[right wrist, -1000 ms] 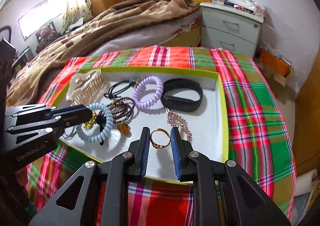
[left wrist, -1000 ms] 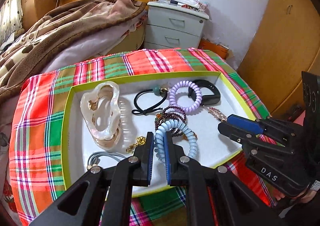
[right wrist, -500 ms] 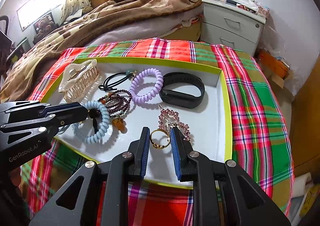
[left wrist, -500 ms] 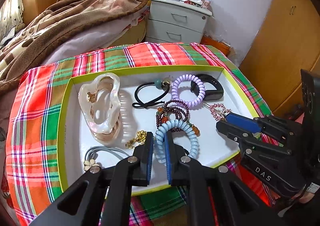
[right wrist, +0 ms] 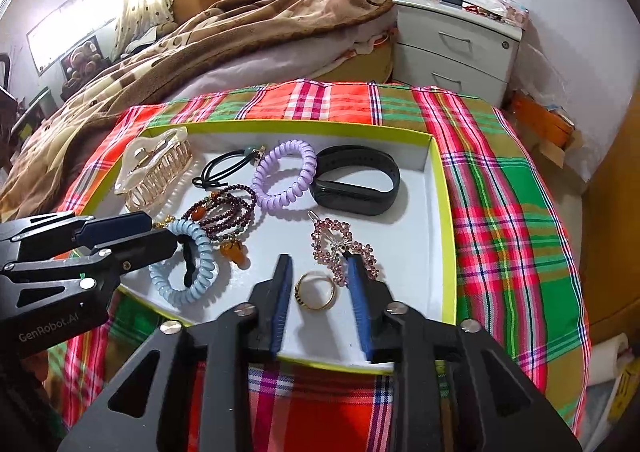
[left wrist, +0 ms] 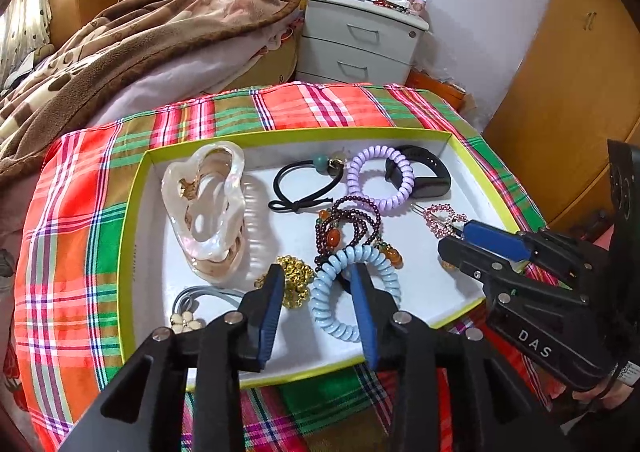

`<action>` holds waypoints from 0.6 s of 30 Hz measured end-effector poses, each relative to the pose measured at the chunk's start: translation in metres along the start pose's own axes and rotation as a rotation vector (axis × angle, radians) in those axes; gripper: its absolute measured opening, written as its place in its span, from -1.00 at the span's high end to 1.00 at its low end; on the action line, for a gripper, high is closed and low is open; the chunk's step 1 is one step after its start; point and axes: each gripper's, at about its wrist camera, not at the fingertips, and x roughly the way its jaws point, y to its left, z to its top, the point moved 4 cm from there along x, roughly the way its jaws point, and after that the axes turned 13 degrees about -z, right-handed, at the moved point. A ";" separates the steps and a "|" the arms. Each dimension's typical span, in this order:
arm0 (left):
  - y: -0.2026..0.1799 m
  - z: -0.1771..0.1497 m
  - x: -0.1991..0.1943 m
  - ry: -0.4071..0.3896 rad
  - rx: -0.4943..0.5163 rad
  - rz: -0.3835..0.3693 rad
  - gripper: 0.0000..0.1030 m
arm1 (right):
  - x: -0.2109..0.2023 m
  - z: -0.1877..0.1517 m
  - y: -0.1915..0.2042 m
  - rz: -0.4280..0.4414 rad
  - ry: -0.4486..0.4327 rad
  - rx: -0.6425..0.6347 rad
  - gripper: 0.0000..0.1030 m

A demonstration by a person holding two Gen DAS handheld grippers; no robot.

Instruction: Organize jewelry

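A white tray with a lime-green rim (left wrist: 136, 212) (right wrist: 448, 252) holds the jewelry. My left gripper (left wrist: 317, 276) (right wrist: 160, 230) is over its near edge with jaws opening. A pale blue coil hair tie (left wrist: 326, 316) (right wrist: 200, 248) lies flat; its left side sits between the pads, untouched. My right gripper (right wrist: 318, 264) (left wrist: 456, 238) is also opening. A gold ring (right wrist: 320, 305) lies on the tray floor between its pads, free of both. A pink beaded hair clip (right wrist: 340, 244) lies just beyond the right finger.
The tray also holds a pearly claw clip (left wrist: 208, 212), a black hair tie (left wrist: 304, 188), a purple coil (right wrist: 284, 180), a black wristband (right wrist: 356, 180), a garnet bead bracelet (left wrist: 348, 220) and a gold chain (left wrist: 296, 280). A plaid cloth (right wrist: 500, 212) covers the table. Behind stand a bed and a nightstand (right wrist: 456, 44).
Both pairs of jaws have spread apart. The left let go of the blue coil tie. The right let go of the gold ring, which now lies flat on the tray.
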 end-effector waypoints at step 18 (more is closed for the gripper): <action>-0.011 -0.008 -0.038 -0.104 -0.002 0.111 0.18 | -0.047 -0.008 -0.007 -0.013 -0.098 0.081 0.33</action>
